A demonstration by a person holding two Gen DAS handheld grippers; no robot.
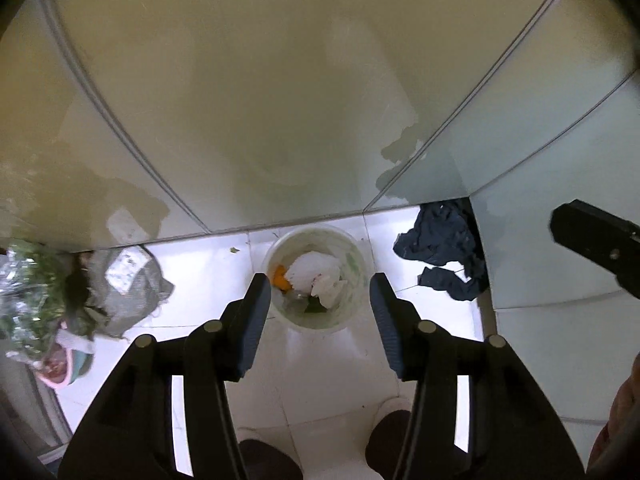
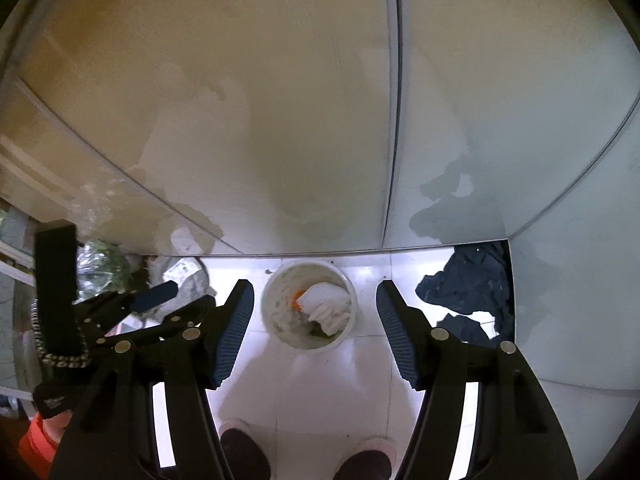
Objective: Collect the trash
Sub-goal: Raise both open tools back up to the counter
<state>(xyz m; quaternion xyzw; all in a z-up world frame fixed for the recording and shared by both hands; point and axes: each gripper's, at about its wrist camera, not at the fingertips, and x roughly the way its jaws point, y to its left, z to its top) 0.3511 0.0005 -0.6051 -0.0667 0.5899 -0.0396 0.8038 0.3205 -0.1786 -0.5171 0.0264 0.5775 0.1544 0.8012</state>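
Observation:
A white bin [image 1: 352, 252] stands on the white tiled floor against the wall, holding crumpled white paper [image 1: 316, 270], an orange scrap [image 1: 280, 278] and other bits. My left gripper [image 1: 320, 284] hangs open and empty above it, jaws wide apart on either side of the bin. In the right wrist view the same bin [image 2: 276, 320] with the white paper [image 2: 326, 308] lies between the fingers of my right gripper [image 2: 316, 294], which is open and empty too. The left gripper [image 2: 192, 300] shows at that view's left.
A dark blue cloth [image 1: 444, 248] lies crumpled on the floor right of the bin, also in the right wrist view [image 2: 468, 292]. A grey bag with a label [image 1: 128, 284] and a foil-and-green bundle [image 1: 32, 292] lie to the left. The person's dark slippers [image 2: 240, 452] are below.

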